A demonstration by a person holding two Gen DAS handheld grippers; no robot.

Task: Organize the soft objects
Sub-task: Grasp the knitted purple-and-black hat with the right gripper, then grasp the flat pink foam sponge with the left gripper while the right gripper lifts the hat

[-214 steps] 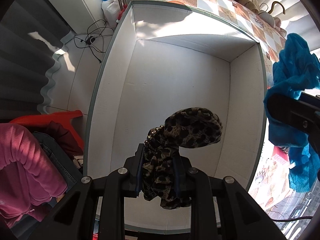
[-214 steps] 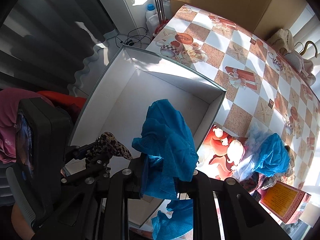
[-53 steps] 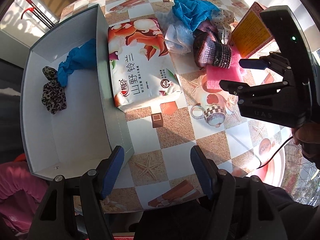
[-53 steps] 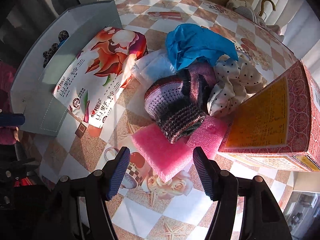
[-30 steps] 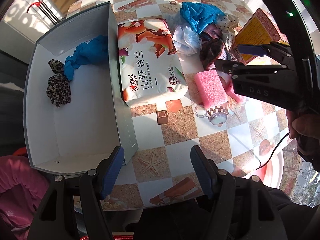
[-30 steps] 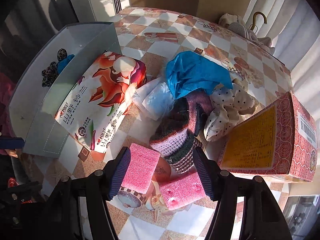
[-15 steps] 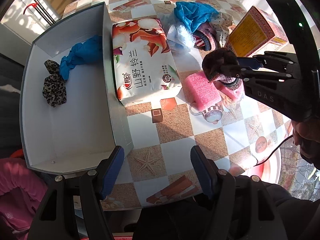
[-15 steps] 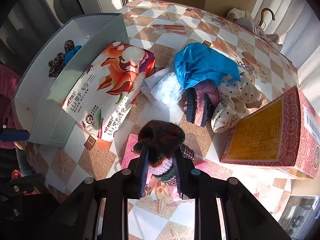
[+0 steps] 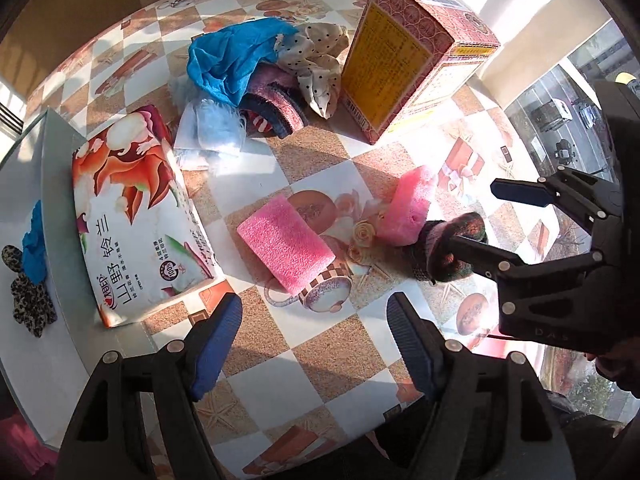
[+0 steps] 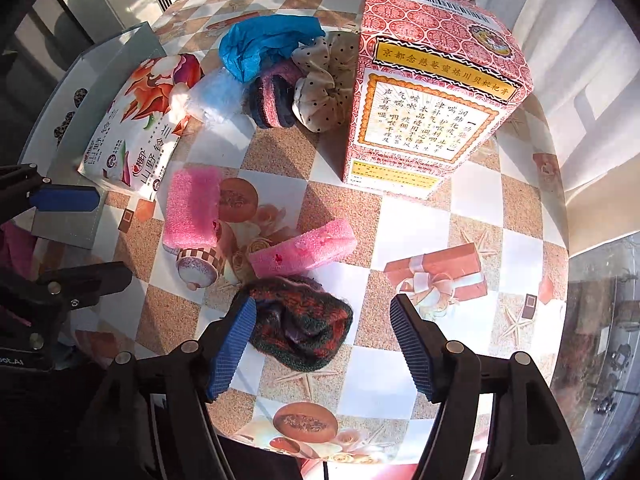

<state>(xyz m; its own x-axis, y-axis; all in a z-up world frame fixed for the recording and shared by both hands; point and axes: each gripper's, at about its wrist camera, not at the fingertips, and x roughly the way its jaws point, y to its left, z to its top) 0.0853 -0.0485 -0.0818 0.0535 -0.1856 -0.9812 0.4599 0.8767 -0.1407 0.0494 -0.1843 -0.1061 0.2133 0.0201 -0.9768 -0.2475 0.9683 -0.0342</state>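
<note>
A dark red-and-green knitted piece (image 10: 300, 326) lies on the checked tablecloth between the fingers of my right gripper (image 10: 322, 344). It rests against the left pad and the right pad stands well clear; the jaws are opening. My left gripper (image 9: 316, 340) hangs over bare tablecloth with nothing between its fingers, and its jaws are opening too. Just beyond lie two pink sponges (image 9: 286, 254) (image 9: 408, 208). Further back is a heap of a blue cloth (image 9: 236, 56), a polka-dot scrunchie (image 9: 316, 64), a purple knitted piece (image 9: 276, 108) and a pale fluffy piece (image 9: 212, 128).
A tissue pack (image 9: 132, 224) lies beside the white bin (image 9: 60, 184) at the left, which holds a blue cloth (image 9: 34, 248) and a leopard-print piece (image 9: 30, 300). A tall red and yellow carton (image 10: 432, 100) stands at the back right. The table's front edge is close below both grippers.
The right gripper was shut on the dark knitted piece; now its jaws stand wide and the piece lies on the table. Both grippers have shifted right, away from the bin.
</note>
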